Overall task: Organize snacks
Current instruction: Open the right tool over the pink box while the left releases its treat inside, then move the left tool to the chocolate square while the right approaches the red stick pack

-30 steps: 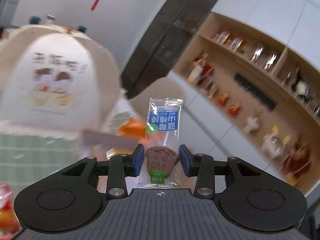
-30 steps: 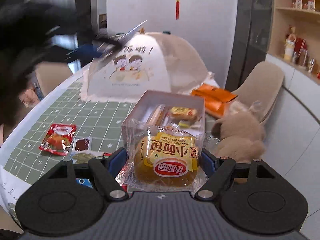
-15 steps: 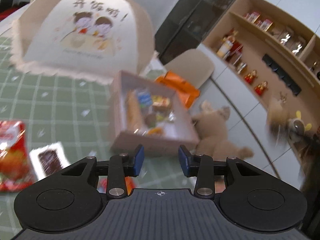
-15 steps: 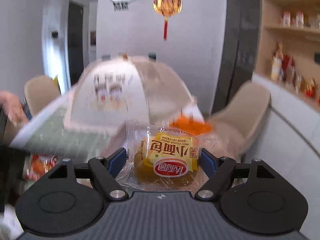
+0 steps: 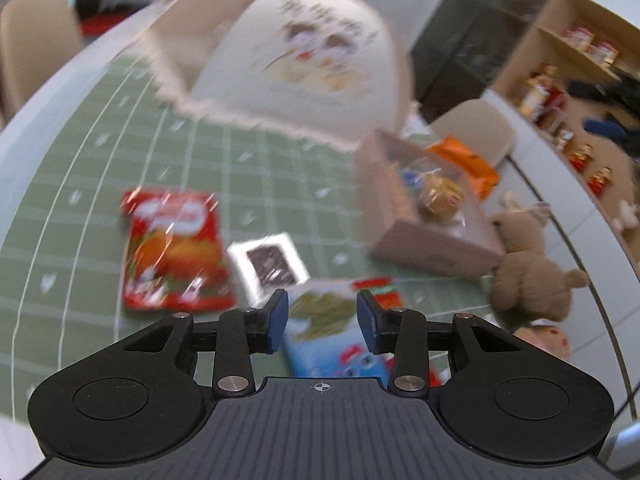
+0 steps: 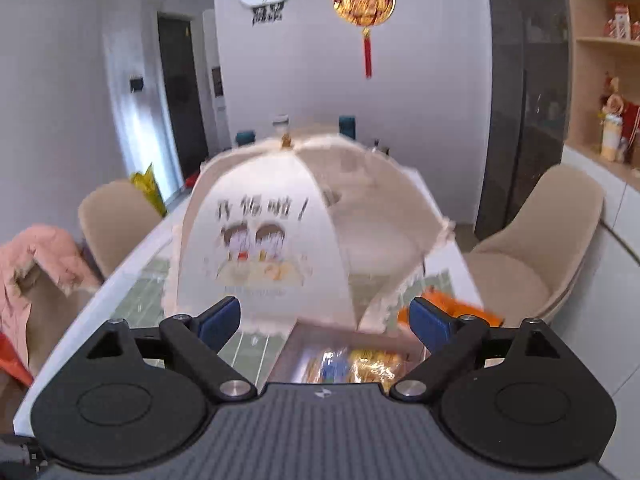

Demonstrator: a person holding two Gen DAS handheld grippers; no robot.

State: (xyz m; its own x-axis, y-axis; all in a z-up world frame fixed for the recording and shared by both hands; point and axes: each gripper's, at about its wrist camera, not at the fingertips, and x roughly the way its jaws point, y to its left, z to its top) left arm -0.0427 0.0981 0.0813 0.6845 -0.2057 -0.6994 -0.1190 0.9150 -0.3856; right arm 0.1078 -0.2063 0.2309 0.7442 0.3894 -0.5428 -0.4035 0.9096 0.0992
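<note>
Left gripper (image 5: 322, 322), jaws apart and empty, low centre: line up squarely over blue-green packet (image 5: 328, 328) (blurred). Right gripper (image 6: 326, 322) just opened wide, empty.

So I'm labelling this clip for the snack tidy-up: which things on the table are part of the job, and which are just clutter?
Part of the job:
- pink box with snacks inside
- red snack bag
- dark chocolate packet
- blue-and-green packet
- orange packets

Just lying about:
- mesh food cover
- brown plush toy

Right tongs (image 6: 325, 322) just opened, empty, above snack box (image 6: 344, 356), food cover (image 6: 304, 232) behind
</note>
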